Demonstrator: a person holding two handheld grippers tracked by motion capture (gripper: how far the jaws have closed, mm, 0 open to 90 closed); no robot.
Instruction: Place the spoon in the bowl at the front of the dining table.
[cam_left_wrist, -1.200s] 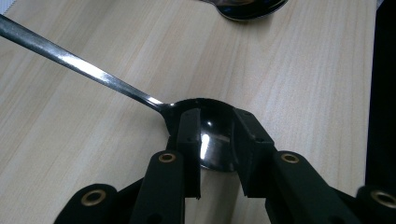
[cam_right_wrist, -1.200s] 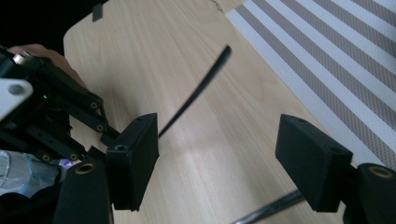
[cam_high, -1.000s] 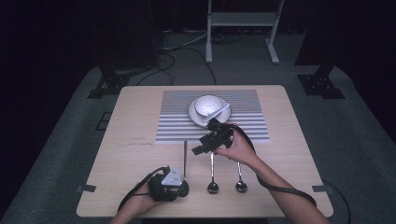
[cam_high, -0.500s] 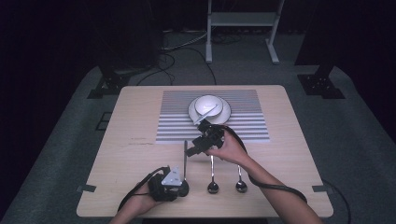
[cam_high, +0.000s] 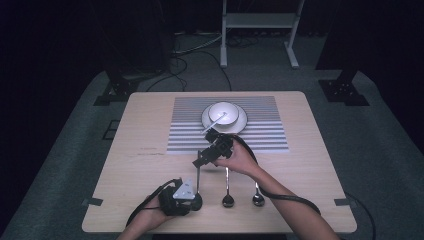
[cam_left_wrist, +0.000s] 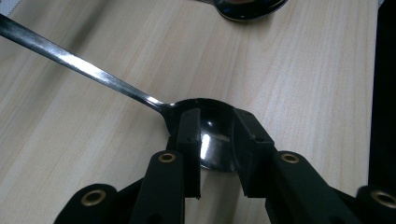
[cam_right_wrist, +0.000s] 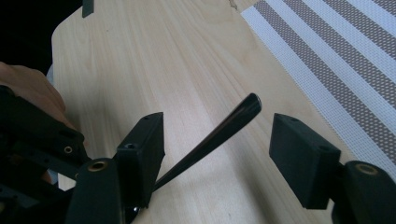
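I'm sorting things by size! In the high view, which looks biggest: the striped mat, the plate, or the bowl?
1. Striped placemat, by far the largest.
2. White plate.
3. White bowl, sitting on the plate, inside its rim.

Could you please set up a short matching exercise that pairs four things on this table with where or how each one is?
Things:
1. white ceramic bowl
2. leftmost steel spoon
3. right gripper
4. striped grey-and-white placemat

States:
A. jaws apart around a spoon handle
B. its bowl pinched by the left gripper
C. flat on the wooden table
D. on a white plate

Pairs: 1-D, 2-B, 3-A, 4-C
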